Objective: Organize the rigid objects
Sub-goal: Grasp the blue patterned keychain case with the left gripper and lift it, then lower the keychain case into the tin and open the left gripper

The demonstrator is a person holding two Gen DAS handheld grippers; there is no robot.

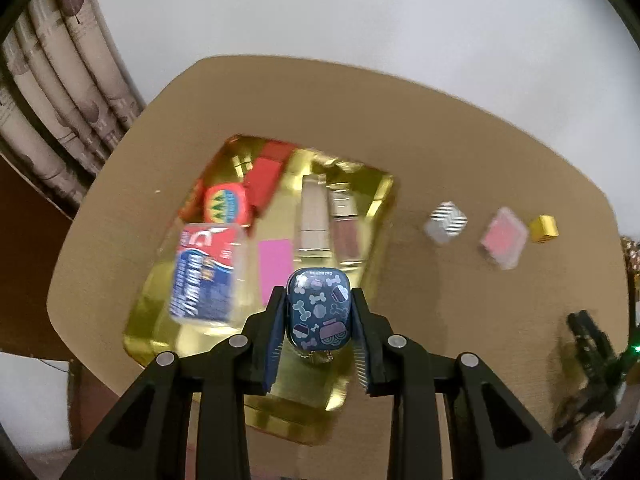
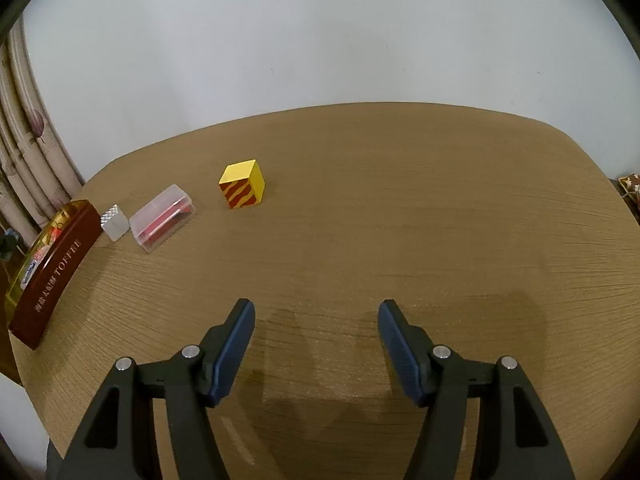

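My left tongs [image 1: 319,312] were clamped on a small blue case [image 1: 319,312], held above the near end of the gold tray [image 1: 372,184], its long axis running along the fingers. The tray lay directly below and ahead, so lowering looked like the next step. My right tongs [image 2: 316,324] hung wide apart and empty over the counter [image 2: 440,220], well right of the tray.
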